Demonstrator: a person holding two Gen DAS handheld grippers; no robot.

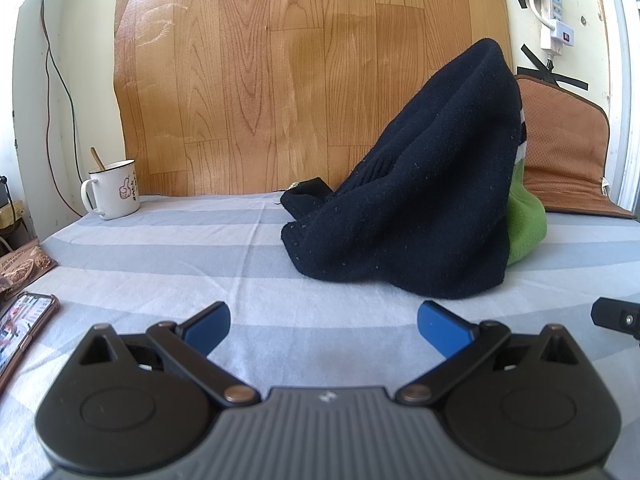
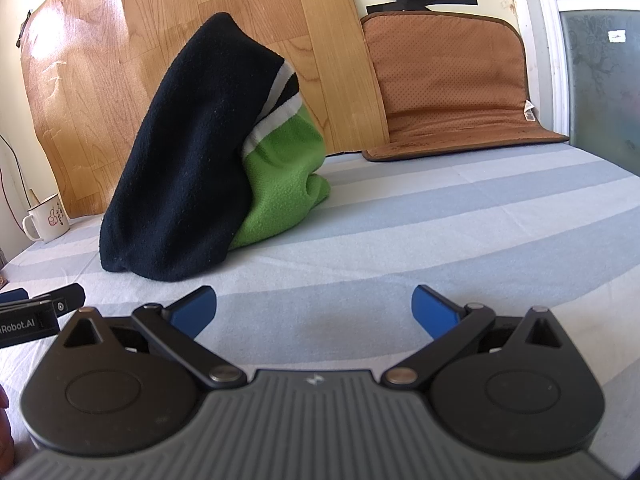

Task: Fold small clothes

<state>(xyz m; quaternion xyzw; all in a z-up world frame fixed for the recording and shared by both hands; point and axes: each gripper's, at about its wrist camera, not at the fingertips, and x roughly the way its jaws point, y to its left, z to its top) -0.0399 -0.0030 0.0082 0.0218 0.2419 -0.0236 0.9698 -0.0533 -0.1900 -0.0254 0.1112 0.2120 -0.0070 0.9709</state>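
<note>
Striped sheet (image 1: 160,248), pale blue and white, one, covering the surface on which we hold both tools

Garments: we count one heap (image 2: 180,160), a dark navy knit draped over a green fleece piece (image 2: 280,184) with white and dark bands at the join; whether these are one item or two we cannot tell. It stands in a tall peak on the sheet, ahead of both grippers and apart from them, leaning back towards the wood-grain panel (image 1: 280,60)

Grippers: two. Our left gripper (image 1: 323,330) has its blue pads (image 1: 210,330) spread wide over bare sheet, holding nothing. Our right gripper (image 2: 314,314) is likewise spread wide and empty, blue pads (image 2: 434,314) low over the sheet. In the right wrist view the neighbouring tool's body shows at the left edge, lettered "Robot.AI", the start cut off

Other items: one white enamel mug (image 1: 114,190) with a thumbs-up drawing and a wooden stick in it; small writing beside the drawing, unreadable. One phone (image 1: 22,328), screen lit. One printed snack packet (image 1: 24,268), text too small to read. One brown perforated cushion (image 2: 448,80) with a small white tag. One white power strip (image 1: 558,12) on the wall, black tape crossed nearby
</note>
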